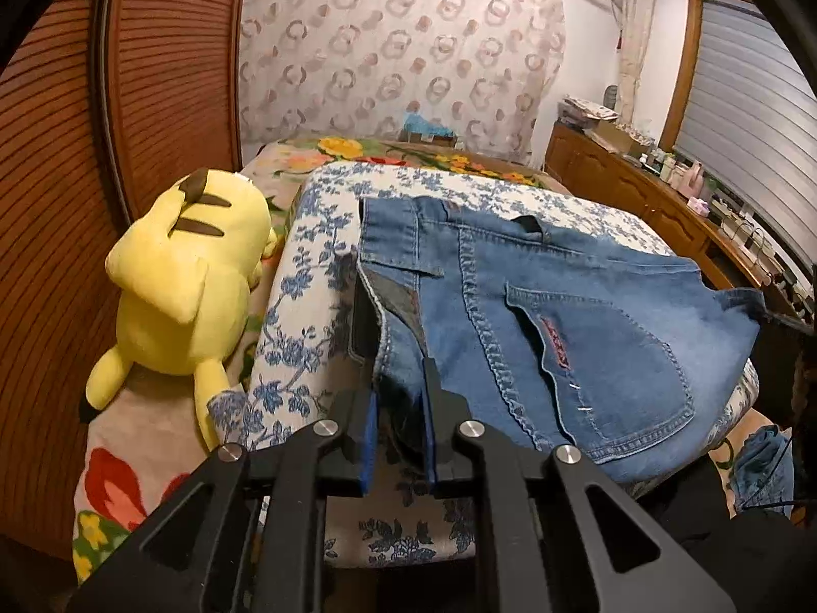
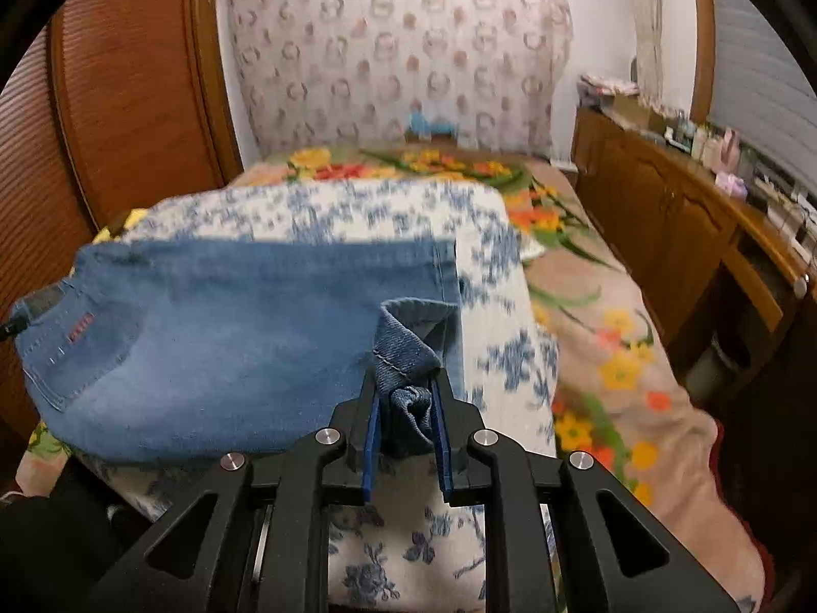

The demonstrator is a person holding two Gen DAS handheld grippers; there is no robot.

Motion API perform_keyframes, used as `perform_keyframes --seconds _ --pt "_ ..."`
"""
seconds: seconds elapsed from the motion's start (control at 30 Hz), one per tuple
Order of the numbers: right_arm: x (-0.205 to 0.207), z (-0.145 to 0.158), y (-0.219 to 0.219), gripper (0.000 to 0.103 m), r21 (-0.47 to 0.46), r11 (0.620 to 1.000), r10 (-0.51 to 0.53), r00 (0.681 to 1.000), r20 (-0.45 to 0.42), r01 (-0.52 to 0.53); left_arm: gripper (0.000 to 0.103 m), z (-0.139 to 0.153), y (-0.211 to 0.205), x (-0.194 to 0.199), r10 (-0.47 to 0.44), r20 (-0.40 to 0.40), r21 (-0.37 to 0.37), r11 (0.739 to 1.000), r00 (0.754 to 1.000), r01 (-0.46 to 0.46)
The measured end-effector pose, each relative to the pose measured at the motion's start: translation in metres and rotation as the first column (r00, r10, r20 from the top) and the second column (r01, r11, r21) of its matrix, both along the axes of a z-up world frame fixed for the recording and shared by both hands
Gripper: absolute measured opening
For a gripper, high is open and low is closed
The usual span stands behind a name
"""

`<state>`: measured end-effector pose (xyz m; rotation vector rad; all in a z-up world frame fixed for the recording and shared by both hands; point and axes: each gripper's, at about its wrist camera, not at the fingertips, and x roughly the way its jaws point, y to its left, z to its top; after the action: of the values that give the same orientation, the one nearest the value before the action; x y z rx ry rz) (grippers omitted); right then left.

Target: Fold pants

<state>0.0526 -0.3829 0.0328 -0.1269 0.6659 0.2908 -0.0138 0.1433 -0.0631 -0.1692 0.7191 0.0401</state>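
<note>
Black gripper fingers (image 2: 406, 398) of the right hand are pinching a bunched hem of blue denim pants (image 2: 230, 327). Left gripper (image 1: 401, 388) is clamping the waistband edge, while the pants are lying across a blue-flowered cushion (image 1: 306, 276) on the bed, right of a yellow plush toy (image 1: 189, 276).

Both wrist views look forward low over the bed (image 1: 357, 153) toward the curtain (image 1: 398, 41), close above the pants (image 1: 587, 316); left sits leftward, right rightward. Both share the pants.
</note>
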Motion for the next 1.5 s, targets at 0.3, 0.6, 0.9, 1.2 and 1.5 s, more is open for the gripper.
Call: perform_keyframes --seconds 0.3,0.6,0.9,1.2,1.5 --pt "0.016 0.000 -0.004 0.018 0.040 0.999 -0.028 0.999 -0.030 0.029 0.020 0.008 -0.004 -0.008 -0.011 -0.002 0.039 0.999 1.000 0.011" --pt "0.013 -0.008 0.001 0.018 0.029 0.999 -0.033 0.999 -0.027 0.034 0.046 0.014 -0.004 -0.010 -0.015 0.026 0.033 0.999 1.000 0.014" --pt "0.008 -0.016 -0.006 0.027 0.046 0.997 -0.061 0.998 -0.035 0.062 0.082 0.007 -0.056 0.020 -0.143 -0.005 -0.005 0.990 0.990 0.143" --pt "0.006 -0.012 -0.006 0.033 0.038 0.997 -0.072 0.997 -0.027 0.073 0.082 -0.008 -0.113 0.048 -0.235 -0.020 0.016 0.972 0.972 0.235" --pt "0.005 -0.013 0.000 0.033 -0.009 0.999 -0.044 0.998 -0.037 0.044 0.082 -0.020 -0.150 0.071 -0.296 -0.036 0.023 0.955 0.955 0.296"
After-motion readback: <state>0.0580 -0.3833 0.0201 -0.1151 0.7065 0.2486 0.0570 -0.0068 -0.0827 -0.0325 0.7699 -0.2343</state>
